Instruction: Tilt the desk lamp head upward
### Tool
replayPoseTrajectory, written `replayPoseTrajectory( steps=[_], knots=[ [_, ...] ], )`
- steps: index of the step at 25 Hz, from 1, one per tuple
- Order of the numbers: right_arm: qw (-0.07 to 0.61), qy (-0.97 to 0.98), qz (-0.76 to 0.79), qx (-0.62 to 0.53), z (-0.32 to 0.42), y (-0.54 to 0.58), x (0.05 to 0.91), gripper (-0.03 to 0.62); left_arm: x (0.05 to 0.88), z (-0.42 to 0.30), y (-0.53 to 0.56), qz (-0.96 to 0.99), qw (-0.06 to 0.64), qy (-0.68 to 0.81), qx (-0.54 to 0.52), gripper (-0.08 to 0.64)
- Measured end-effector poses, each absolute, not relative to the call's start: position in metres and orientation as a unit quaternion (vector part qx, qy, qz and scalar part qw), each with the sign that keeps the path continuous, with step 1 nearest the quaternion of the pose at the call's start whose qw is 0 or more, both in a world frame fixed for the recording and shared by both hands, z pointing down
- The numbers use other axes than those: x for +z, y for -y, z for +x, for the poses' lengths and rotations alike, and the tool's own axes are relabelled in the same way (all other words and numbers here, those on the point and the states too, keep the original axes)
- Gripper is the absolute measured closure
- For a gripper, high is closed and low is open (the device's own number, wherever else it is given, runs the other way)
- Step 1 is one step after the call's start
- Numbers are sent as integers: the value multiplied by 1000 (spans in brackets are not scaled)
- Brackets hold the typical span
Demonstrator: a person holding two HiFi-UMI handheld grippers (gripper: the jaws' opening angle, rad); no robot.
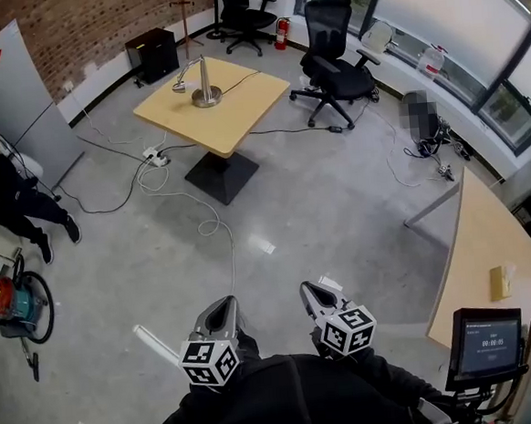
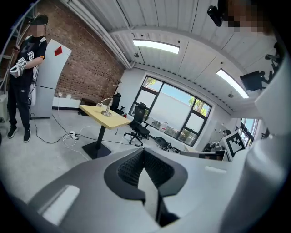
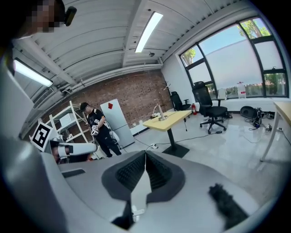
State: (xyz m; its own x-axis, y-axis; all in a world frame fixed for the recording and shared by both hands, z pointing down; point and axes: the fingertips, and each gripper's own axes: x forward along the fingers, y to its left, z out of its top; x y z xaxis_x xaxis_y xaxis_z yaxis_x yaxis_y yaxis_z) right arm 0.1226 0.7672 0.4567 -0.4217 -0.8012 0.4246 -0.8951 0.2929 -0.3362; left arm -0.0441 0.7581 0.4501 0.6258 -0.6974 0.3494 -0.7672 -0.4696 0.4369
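A grey concrete floor (image 1: 339, 210) fills an office room with a brick wall (image 1: 68, 30) at the far left and big windows (image 1: 451, 9) along the far right. Far across the floor stands a square wooden table (image 1: 239, 108) on a dark base. The desk lamp (image 1: 204, 81) sits on its far left part: a round metal foot, an upright post, and a head reaching out to the left. A cable runs from the lamp over the table's far edge, and more white cable lies on the floor by a power strip (image 1: 154, 156) left of the table. Two black office chairs stand beyond the table, one (image 1: 336, 64) to its right and one (image 1: 241, 16) by the far wall. A person in black (image 1: 3, 186) stands at the left edge. A long pale desk (image 1: 483, 244) and a small screen (image 1: 485, 345) are at the near right.

Near the bottom, the left gripper (image 1: 221, 301) and the right gripper (image 1: 310, 290) are held side by side, both well apart from the lamp. Each one's jaws are pressed together with nothing between them.
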Motion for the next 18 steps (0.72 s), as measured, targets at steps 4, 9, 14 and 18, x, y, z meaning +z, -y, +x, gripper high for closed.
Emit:
replayPoseTrajectory(
  steps=[4, 9, 14, 18],
  knots=[
    [96, 794, 536, 272, 104, -728, 457, 586, 455, -65, -716, 852, 299, 425, 58, 554],
    [103, 793, 533, 276, 71, -687, 461, 586, 460, -95, -672, 849, 308, 424, 59, 554],
    [107, 792, 529, 286, 53, -657, 471, 586, 474, -113, -644, 844, 320, 426, 62, 554],
    [112, 791, 527, 291, 48, -636, 478, 586, 481, -116, -624, 841, 328, 425, 64, 554]
  ],
)
